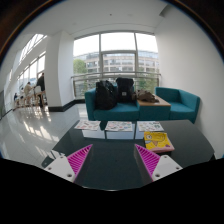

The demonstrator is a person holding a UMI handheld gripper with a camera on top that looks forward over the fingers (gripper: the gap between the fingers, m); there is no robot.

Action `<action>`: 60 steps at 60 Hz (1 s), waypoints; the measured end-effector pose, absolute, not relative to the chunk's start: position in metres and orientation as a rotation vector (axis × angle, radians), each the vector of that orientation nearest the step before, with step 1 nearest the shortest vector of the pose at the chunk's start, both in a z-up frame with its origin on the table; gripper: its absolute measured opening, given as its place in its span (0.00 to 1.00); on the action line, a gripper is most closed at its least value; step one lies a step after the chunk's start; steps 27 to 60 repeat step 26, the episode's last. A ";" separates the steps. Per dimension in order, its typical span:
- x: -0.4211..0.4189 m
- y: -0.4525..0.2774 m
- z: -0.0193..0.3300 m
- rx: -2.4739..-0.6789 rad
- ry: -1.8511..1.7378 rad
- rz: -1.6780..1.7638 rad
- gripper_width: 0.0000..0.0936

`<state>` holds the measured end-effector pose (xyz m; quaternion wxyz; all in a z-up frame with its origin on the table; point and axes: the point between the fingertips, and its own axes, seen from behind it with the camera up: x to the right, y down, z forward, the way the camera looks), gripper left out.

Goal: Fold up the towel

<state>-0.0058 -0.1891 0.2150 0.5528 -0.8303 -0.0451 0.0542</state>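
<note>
The gripper is hanging above a dark glass table, its two fingers spread wide with nothing between them but bare tabletop. The pink pads are facing each other across that gap, touching nothing.

The table is giving the most open room right here: the stretch between the fingers and just ahead of them is lying free, reflecting the windows. The table's far edge is running in front of a teal sofa. Along that far edge, papers are lying in a row, flat on the glass. On the right side of the table, just ahead of the right finger, a book with a yellow and red cover is resting flat, near the table's right rim.

Left of the table, a pale, shiny floor is stretching away wide and open toward a bright corridor of windows.

On the sofa, beyond the table, two dark bags are sitting side by side on the left cushions; I cannot tell whether they are open or what they are holding. A brown thing is lying on the right seat, too small to make out. Behind the sofa, big windows are letting daylight in.

I am not seeing any towel from here, on the table or anywhere around it.
</note>
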 end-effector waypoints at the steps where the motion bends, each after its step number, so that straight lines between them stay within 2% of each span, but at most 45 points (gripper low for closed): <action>1: -0.007 -0.190 0.217 -1.960 -0.109 0.129 0.88; 15: -0.013 -0.198 0.228 -1.936 -0.122 0.112 0.88; 60: -0.009 -0.195 0.228 -1.928 -0.104 0.101 0.88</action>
